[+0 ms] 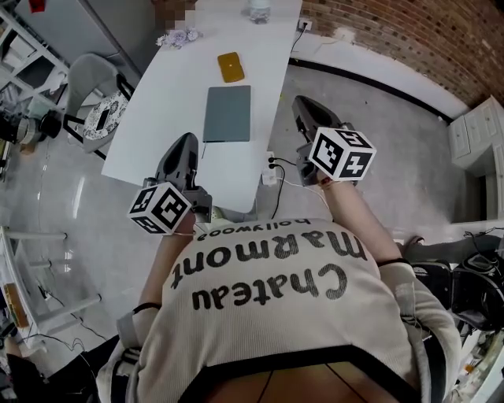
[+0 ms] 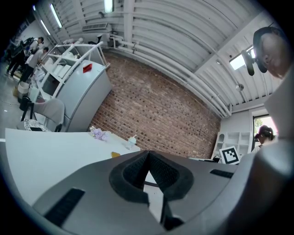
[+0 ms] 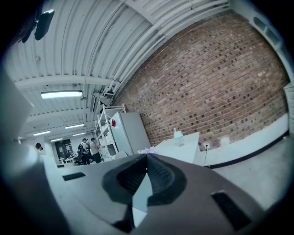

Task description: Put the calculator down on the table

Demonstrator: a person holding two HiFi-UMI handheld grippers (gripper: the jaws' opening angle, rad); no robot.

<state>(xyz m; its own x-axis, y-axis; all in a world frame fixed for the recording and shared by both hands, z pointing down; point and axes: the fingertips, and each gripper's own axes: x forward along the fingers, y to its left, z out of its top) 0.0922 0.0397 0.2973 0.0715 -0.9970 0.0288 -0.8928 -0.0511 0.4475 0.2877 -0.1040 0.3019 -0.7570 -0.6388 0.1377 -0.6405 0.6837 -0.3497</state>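
Note:
A small orange-yellow flat thing (image 1: 230, 67), possibly the calculator, lies on the white table (image 1: 173, 118) toward its far end; it peeks over my jaws as an orange sliver (image 2: 115, 154) in the left gripper view. A grey flat slab (image 1: 227, 112) lies nearer on the table. My left gripper (image 1: 189, 142) hovers over the table's near edge, its jaws shut with nothing between them (image 2: 148, 152). My right gripper (image 1: 303, 102) is held off the table's right side over the floor, also shut and empty (image 3: 147, 156). Both point roughly level toward the brick wall.
A clear bottle (image 1: 258, 9) and a bunch of pale flowers (image 1: 179, 37) stand at the table's far end. A grey chair (image 1: 98, 98) is at the table's left. Cables and a power strip (image 1: 272, 169) lie on the floor by the right side. White shelves (image 1: 476, 130) stand at the right.

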